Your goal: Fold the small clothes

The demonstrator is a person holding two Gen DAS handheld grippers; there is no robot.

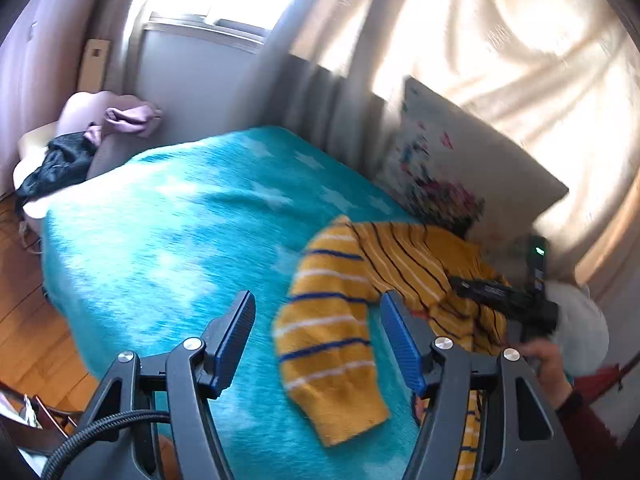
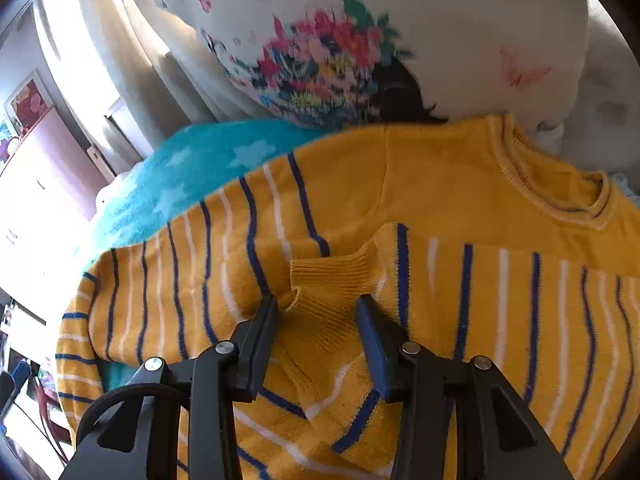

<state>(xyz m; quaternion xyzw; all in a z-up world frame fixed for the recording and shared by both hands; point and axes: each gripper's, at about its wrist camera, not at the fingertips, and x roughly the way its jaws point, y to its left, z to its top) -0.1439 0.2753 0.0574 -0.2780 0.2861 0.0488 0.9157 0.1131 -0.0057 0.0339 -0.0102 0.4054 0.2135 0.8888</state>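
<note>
A small yellow sweater (image 2: 440, 184) with blue and white stripes lies on a turquoise blanket (image 1: 168, 216). In the left wrist view the sweater (image 1: 404, 256) lies at right, one sleeve (image 1: 328, 336) stretched toward me between the open fingers. My left gripper (image 1: 318, 308) is open and empty above the blanket. My right gripper (image 2: 318, 304) is open, its fingers on either side of the other sleeve's ribbed cuff (image 2: 332, 280), which is folded over the sweater's body. The right gripper also shows in the left wrist view (image 1: 472, 284), over the sweater.
A white pillow with a floral print (image 2: 360, 40) leans behind the sweater's collar. Curtains (image 1: 500, 40) hang beyond the bed. A chair with dark and purple clothes (image 1: 92, 136) stands at far left. Wooden floor (image 1: 28, 320) lies below the bed's left edge.
</note>
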